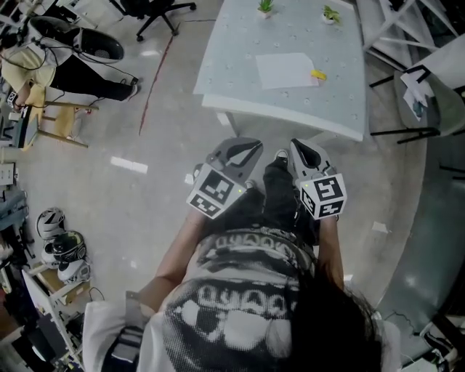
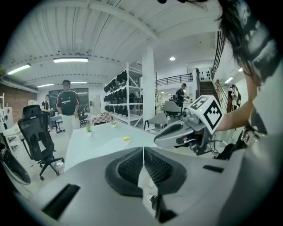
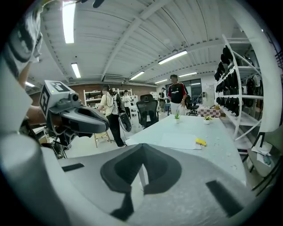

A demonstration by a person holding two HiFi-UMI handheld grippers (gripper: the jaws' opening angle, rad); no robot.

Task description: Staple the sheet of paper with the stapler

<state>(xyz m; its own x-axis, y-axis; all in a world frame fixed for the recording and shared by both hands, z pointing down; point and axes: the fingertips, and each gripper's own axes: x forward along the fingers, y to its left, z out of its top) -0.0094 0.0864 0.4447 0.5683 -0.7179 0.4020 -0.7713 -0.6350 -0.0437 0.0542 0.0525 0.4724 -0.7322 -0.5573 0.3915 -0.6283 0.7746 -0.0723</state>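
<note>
Left hand-held gripper [image 1: 242, 145]: clenched, pads pressed together with nothing between them; held over the floor, short of the worktop's near edge.
Right hand-held gripper [image 1: 300, 147]: clenched likewise, empty; just beside the left one, marker cube facing up.
White rectangular sheet of paper [image 1: 285, 70]: lies flat near the middle of the worktop, well apart from both grippers.
Small yellow stapler [image 1: 318, 74]: rests at the sheet's right edge; touching or merely beside it, cannot tell.
Pale grey rectangular worktop [image 1: 232, 80]: carries sheet, stapler and two small green potted plants [image 1: 265, 6] along the far edge.
</note>
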